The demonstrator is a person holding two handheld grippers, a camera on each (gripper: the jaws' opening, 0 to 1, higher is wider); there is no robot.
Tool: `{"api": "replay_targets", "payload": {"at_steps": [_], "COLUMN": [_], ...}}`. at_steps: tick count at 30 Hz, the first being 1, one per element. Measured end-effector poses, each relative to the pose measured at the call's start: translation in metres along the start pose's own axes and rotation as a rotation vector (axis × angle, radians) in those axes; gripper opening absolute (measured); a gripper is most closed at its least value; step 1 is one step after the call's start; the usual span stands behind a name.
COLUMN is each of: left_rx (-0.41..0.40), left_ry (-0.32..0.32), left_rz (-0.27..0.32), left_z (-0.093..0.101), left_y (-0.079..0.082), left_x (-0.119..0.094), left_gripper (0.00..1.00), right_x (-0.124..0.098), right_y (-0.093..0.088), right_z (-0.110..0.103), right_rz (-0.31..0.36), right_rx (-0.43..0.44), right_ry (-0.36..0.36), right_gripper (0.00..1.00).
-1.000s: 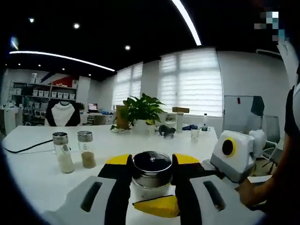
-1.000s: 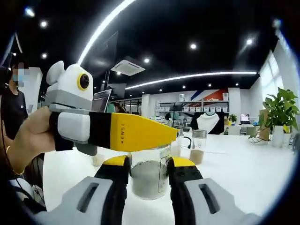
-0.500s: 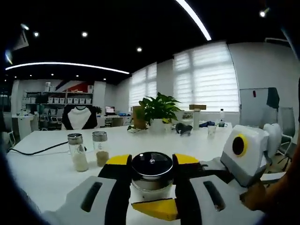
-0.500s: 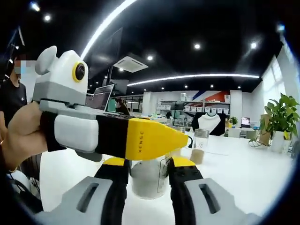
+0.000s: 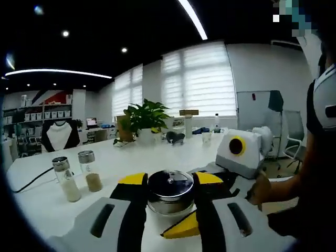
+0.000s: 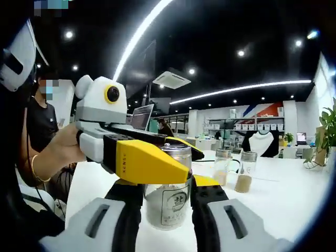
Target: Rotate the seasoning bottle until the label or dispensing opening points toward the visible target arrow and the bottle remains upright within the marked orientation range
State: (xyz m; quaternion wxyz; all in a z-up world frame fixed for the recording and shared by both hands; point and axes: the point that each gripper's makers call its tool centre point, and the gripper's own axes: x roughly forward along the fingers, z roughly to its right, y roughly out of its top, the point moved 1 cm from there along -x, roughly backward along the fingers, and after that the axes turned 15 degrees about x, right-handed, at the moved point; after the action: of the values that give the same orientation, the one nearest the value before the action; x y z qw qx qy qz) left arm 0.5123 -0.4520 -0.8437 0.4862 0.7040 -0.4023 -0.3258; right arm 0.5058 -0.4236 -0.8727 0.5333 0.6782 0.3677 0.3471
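The seasoning bottle (image 6: 168, 197) is a glass jar with a silver cap (image 5: 169, 188), standing upright on the white table (image 6: 273, 205). Its label with dark print faces the right gripper view. My right gripper (image 6: 167, 185) is shut on the jar's body, one jaw on each side. My left gripper (image 5: 169, 181) is shut on the cap from above the rim. In the right gripper view the left gripper (image 6: 191, 160) reaches in from the left, held by a hand (image 6: 63, 152). A yellow finger (image 5: 181, 229) of the right gripper pokes out below the cap.
Two small shakers (image 5: 65, 178) (image 5: 90, 170) with light and brown contents stand close by on the table (image 5: 131, 157); they also appear as shakers (image 6: 233, 170) behind the bottle. A potted plant (image 5: 144, 118) sits farther back. A person (image 6: 47, 121) stands beyond the table.
The bottle's printed label now faces the right gripper view, where plain glass with grey contents showed before. Both views have shifted with the hands. Both grippers stay on the bottle.
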Motion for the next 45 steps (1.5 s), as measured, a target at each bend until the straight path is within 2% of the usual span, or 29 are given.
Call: {"api": "replay_targets", "payload": {"at_steps": [2, 7, 10, 12, 16, 20, 23, 26, 29, 33, 38, 39, 40, 45], "left_rx": [0.034, 0.059, 0.094, 0.105, 0.104, 0.086, 0.075, 0.056, 0.026, -0.010, -0.059, -0.062, -0.085, -0.118], "left_ry": [-0.048, -0.097, -0.160, -0.197, -0.218, -0.237, -0.238, -0.219, -0.162, -0.092, -0.012, -0.005, 0.032, 0.112], "left_rz": [-0.012, -0.010, -0.014, -0.022, -0.021, -0.004, -0.002, 0.007, 0.001, -0.039, -0.045, -0.047, -0.043, -0.051], "left_z": [0.004, 0.009, 0.017, 0.022, 0.027, 0.029, 0.029, 0.024, 0.017, 0.011, 0.005, 0.004, 0.000, -0.005], "left_y": [0.000, 0.007, 0.009, 0.008, 0.008, 0.009, 0.008, 0.008, 0.006, -0.003, -0.006, -0.006, -0.006, -0.009], "left_x": [-0.003, -0.009, -0.012, -0.013, -0.014, -0.016, -0.017, -0.019, -0.019, -0.016, -0.013, -0.013, -0.012, -0.012], "left_gripper": [0.36, 0.36, 0.36, 0.36, 0.36, 0.36, 0.36, 0.36, 0.36, 0.36, 0.36, 0.36, 0.36, 0.36], "right_x": [-0.001, -0.001, -0.001, -0.001, -0.001, -0.002, -0.001, 0.001, 0.004, 0.007, 0.009, 0.009, 0.009, 0.013], "right_y": [0.004, 0.002, -0.001, -0.004, -0.008, -0.007, -0.008, -0.007, -0.006, -0.012, -0.012, -0.011, -0.009, -0.011], "right_z": [-0.002, -0.006, -0.013, -0.018, -0.029, -0.032, -0.032, -0.031, -0.025, -0.016, -0.011, -0.007, -0.003, 0.000], "right_rz": [0.008, -0.008, -0.019, -0.035, -0.051, -0.053, -0.057, -0.058, -0.037, -0.060, -0.034, -0.021, 0.005, 0.035], "right_rx": [0.022, 0.076, 0.086, 0.089, 0.075, 0.074, 0.066, 0.071, 0.073, -0.002, -0.021, -0.025, -0.014, -0.014], "right_ry": [0.043, 0.114, 0.155, 0.184, 0.229, 0.241, 0.224, 0.171, 0.100, -0.009, -0.092, -0.120, -0.160, -0.211], "right_gripper": [0.39, 0.43, 0.45, 0.43, 0.34, 0.34, 0.33, 0.32, 0.32, 0.32, 0.32, 0.32, 0.32, 0.32]}}
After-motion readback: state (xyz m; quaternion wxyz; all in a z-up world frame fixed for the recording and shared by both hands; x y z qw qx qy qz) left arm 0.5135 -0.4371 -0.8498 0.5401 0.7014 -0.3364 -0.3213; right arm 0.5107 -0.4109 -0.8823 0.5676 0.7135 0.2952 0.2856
